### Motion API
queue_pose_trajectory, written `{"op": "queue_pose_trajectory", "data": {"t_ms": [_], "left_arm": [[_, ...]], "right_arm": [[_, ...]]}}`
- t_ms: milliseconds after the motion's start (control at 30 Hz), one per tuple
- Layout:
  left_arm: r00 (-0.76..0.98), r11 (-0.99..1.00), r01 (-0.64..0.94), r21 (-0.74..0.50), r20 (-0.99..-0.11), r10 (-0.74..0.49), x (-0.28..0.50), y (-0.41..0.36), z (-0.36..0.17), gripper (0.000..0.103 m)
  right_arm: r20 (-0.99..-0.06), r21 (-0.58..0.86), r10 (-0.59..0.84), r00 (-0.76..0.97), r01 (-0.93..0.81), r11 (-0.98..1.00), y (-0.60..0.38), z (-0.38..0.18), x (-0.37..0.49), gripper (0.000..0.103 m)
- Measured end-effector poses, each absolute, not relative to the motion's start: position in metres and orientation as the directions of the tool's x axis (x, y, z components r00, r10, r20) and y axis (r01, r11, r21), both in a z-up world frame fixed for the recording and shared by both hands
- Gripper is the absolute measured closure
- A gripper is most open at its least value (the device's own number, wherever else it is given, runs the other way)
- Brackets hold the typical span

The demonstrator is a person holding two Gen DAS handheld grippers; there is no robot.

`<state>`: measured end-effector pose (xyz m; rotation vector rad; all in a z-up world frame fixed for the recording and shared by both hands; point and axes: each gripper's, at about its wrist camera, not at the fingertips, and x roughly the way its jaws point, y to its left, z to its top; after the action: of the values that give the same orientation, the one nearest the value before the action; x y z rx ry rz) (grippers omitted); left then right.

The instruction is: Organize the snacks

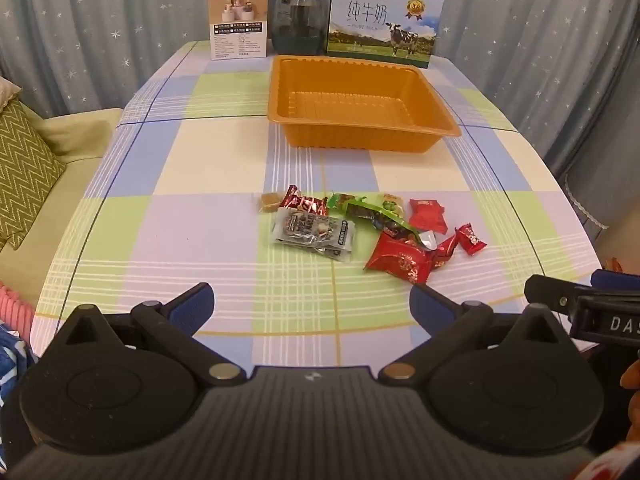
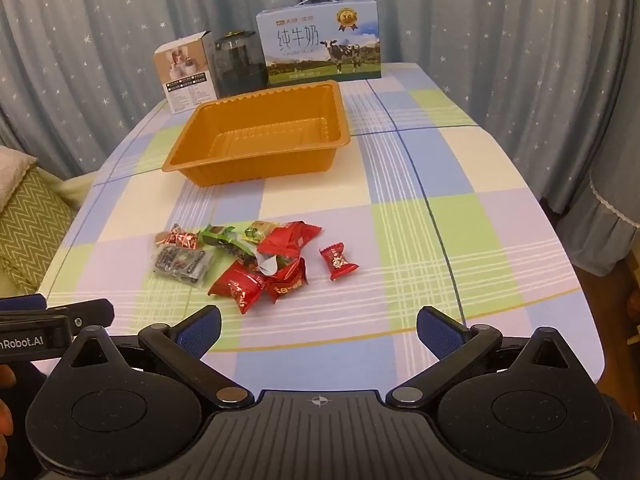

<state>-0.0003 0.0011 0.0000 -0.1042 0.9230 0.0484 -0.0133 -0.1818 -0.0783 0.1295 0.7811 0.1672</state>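
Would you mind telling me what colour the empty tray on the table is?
The tray is orange with ribbed walls, and it shows best in the left wrist view.

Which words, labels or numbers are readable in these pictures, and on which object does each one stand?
"纯牛奶" and "PURE MILK": milk carton.
"36": gold seal on that carton.
"DA": right gripper, cut off at the picture's edge.
"nRobot.AI": left gripper, cut off.
White box and snack wrappers: print too small to read.

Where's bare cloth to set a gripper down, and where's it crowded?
Free: the strip between the orange tray and snack pile, and cloth right of the lone red candy. Crowded: the pile itself, and the far edge behind the tray, lined with boxes.
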Motion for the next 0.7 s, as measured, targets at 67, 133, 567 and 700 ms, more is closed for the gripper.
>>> {"op": "queue_pose_trajectory", "data": {"t_ms": [67,133,567,700], "left_arm": [[0.598,0.995,-0.082,-0.058,-0.801,0.003,-0.001,-0.003,-0.002,0.000],[0.600,0.994,-0.087,-0.062,-0.800,0.002,-0.001,-0.004,-0.002,0.000],[0.615,0.996,-0.068,-0.061,-0.788,-0.006,-0.004,-0.002,0.000,0.000],[0.615,0.996,-0.065,-0.061,-0.788,-0.008,-0.004,-0.003,0.001,0.000]], "right_arm": [[-0.689,0.178,0.196,0.698,-0.099,0.979,-0.184,-0.078,-0.013,0.000],[-0.693,0.169,0.191,0.695,-0.101,0.980,-0.184,-0.079,-0.013,0.000],[-0.688,0.167,0.195,0.699,-0.109,0.980,-0.176,-0.077,-0.016,0.000],[-0.689,0.172,0.197,0.698,-0.107,0.979,-0.176,-0.075,-0.017,0.000]]}}
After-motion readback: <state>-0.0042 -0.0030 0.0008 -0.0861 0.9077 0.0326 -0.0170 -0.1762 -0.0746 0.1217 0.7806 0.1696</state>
